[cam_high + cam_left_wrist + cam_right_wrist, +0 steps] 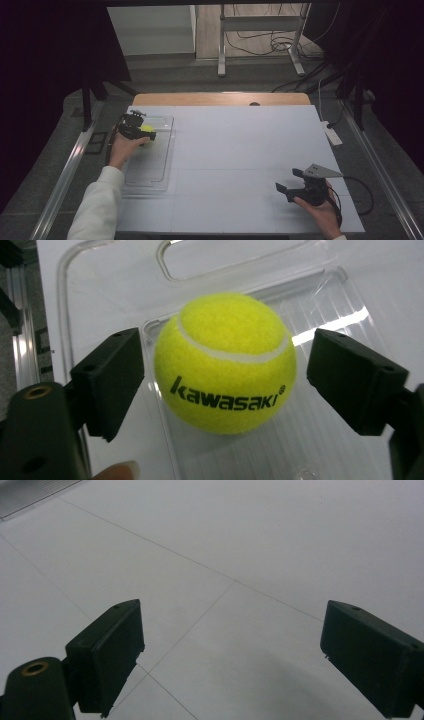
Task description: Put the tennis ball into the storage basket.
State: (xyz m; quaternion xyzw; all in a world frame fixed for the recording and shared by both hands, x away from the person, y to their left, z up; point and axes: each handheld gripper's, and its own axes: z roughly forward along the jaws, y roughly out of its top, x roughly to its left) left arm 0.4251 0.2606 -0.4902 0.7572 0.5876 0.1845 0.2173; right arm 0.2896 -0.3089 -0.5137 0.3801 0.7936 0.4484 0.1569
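Observation:
A yellow tennis ball (225,362) printed "kawasaki" rests in a clear plastic tray (330,300). My left gripper (225,385) is open around it, one jaw on each side with a small gap to the ball. In the high view the ball (147,130) sits at the far end of the tray (150,165) on the table's left, with the left gripper (142,131) over it. My right gripper (289,184) hovers near the table's front right, open, with nothing between its jaws (230,650).
The white table top (240,145) has thin seam lines. A white power strip (332,134) lies at its right edge. A cable (362,192) loops beside the right hand. Metal rails run along both sides of the table.

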